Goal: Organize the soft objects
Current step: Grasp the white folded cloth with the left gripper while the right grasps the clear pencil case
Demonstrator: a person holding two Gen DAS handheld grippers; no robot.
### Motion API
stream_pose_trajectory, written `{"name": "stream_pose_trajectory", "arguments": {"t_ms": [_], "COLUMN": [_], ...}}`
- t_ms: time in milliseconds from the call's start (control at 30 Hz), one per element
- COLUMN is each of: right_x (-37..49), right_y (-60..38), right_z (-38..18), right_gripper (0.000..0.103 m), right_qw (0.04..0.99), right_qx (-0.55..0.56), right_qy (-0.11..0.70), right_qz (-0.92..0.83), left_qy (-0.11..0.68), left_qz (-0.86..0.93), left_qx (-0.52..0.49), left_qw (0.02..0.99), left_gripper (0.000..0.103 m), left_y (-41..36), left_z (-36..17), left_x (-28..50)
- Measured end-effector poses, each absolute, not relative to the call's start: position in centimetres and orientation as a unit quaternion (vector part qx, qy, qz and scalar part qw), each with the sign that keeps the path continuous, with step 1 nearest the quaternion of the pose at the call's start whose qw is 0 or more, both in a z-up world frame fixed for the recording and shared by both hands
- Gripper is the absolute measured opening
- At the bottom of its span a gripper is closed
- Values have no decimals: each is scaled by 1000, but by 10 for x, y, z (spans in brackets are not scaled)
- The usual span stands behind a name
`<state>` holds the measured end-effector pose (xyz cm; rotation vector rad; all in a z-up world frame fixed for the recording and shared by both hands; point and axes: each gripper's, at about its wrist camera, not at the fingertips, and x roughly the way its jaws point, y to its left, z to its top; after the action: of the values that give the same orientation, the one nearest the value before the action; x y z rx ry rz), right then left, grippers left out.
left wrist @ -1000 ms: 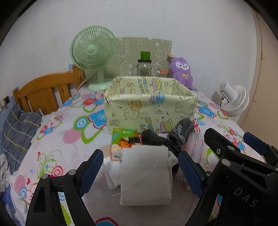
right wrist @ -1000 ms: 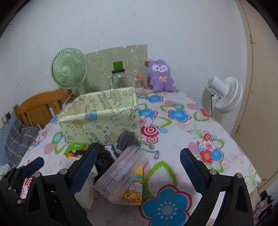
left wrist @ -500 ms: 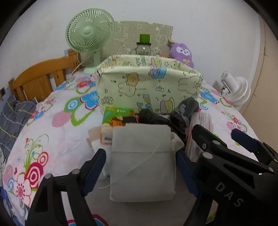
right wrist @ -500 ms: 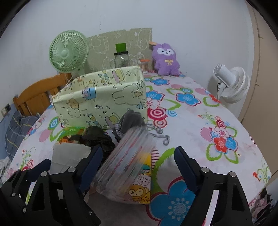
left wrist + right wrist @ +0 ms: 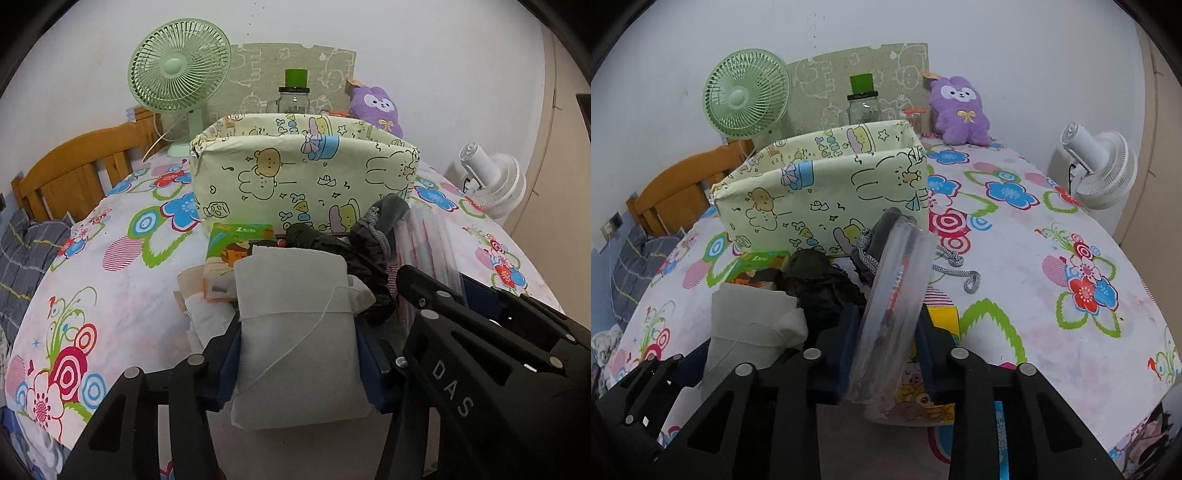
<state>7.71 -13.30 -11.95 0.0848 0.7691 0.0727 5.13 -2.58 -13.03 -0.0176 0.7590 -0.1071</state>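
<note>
A white fabric pouch point(image 5: 295, 295) with a loose thread lies at the near edge of the flowered tablecloth. My left gripper point(image 5: 297, 363) is closing on it, and both blue pads press its sides. My right gripper point(image 5: 888, 350) is closing on a clear plastic packet point(image 5: 897, 280) with cartoon print, which stands on edge between the pads. Behind them lie a black cloth point(image 5: 325, 243), a grey drawstring pouch point(image 5: 384, 218) and a green-orange tissue pack point(image 5: 236, 251). An open yellow-green cartoon fabric box point(image 5: 303, 177) stands just past the pile.
A green desk fan point(image 5: 179, 70), a glass jar point(image 5: 293, 98) and a purple plush toy point(image 5: 376, 107) line the back wall. A white fan point(image 5: 491, 184) stands off the right edge. A wooden headboard point(image 5: 74, 173) is at the left.
Both grippers came forward and down over the pile and closed. The left now clamps the white pouch, and the right clamps the clear packet, which was tipped up on edge.
</note>
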Motion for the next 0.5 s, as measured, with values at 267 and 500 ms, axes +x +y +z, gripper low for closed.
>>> {"name": "stream_pose_trajectory", "arguments": {"t_ms": [267,500], "right_x": [69,63], "right_y": [-136,-136], "right_z": [-102,-81], "right_gripper": [24,24], "right_qw": [932,937], "right_qx": [48,49], "right_qy": [359,343], "right_qz": [33,38], "left_qy": [358,342], "left_qz": [-59,-60], "left_qx": [-10,-11], "left_qw": [932,938], "left_gripper": [53,53], "left_y": [-28,-29], "left_z": [-115,-95], "left_x": [45,39]}}
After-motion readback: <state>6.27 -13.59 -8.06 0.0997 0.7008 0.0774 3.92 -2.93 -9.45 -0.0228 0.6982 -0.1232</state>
